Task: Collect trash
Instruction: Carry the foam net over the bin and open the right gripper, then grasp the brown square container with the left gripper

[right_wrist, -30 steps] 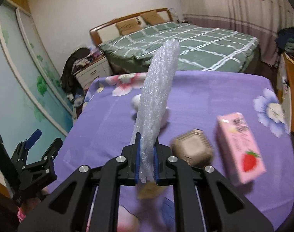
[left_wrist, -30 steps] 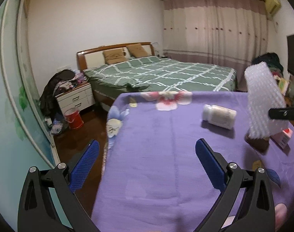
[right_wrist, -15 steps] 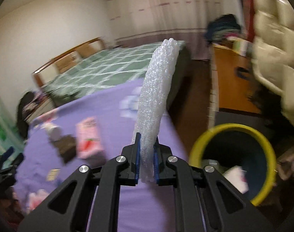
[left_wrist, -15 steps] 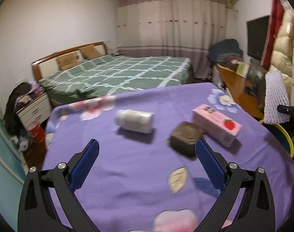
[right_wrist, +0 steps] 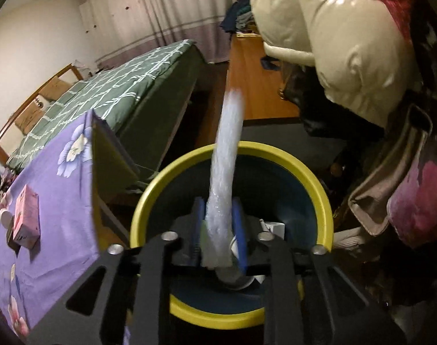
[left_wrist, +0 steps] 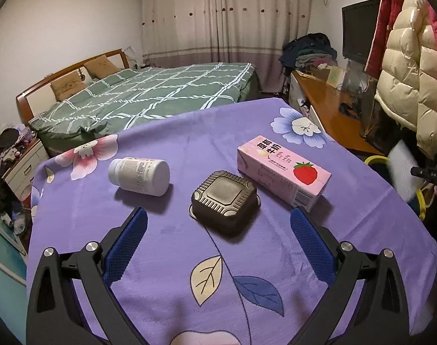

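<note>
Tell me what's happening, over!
Left gripper open above table. Right gripper over yellow bin, jaws parting around bubble wrap. Bottle, tray, milk carton waiting. Nothing blocking.

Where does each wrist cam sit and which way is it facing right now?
Left wrist: above the purple table, facing bed; left gripper open over the dark container.
Right wrist: tilted down over the yellow-rimmed bin; right gripper around the bubble wrap.
Shared: pink carton, bin, bubble wrap, bed.
</note>
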Action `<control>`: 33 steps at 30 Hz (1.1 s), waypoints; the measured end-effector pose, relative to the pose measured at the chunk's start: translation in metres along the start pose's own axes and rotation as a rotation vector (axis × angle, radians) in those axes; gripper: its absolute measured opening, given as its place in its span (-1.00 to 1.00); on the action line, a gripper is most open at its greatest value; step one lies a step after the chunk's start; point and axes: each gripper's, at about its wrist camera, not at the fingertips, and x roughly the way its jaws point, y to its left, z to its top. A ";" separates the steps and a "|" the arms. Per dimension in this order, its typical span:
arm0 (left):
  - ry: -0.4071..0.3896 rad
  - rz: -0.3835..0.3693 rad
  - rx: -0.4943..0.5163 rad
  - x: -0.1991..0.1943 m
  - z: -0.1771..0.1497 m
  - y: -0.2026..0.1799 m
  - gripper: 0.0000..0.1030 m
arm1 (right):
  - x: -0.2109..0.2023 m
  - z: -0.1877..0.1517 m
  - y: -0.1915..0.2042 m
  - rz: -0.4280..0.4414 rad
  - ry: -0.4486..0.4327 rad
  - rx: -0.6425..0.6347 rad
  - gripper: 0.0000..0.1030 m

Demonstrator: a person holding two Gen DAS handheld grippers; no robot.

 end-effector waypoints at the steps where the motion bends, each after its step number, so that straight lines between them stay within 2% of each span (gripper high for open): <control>1: 0.004 0.002 0.000 0.002 0.001 0.000 0.91 | 0.000 0.000 -0.001 0.002 -0.002 0.000 -0.38; 8: 0.040 -0.002 0.015 0.021 0.006 -0.001 0.91 | -0.005 -0.001 0.009 0.024 -0.011 -0.013 -0.33; 13: 0.095 -0.016 0.033 0.049 0.013 -0.002 0.91 | -0.004 -0.002 0.014 0.035 -0.008 -0.014 -0.31; 27: 0.177 -0.014 0.018 0.106 0.024 0.000 0.89 | 0.004 -0.006 0.014 0.055 0.012 -0.014 -0.31; 30: 0.196 -0.024 0.008 0.111 0.023 0.001 0.66 | 0.004 -0.006 0.015 0.056 0.011 -0.016 -0.31; 32: 0.204 -0.037 0.002 0.113 0.023 0.002 0.42 | 0.004 -0.006 0.015 0.057 0.012 -0.018 -0.31; 33: 0.202 -0.039 -0.002 0.112 0.022 0.002 0.42 | 0.005 -0.006 0.015 0.059 0.013 -0.019 -0.31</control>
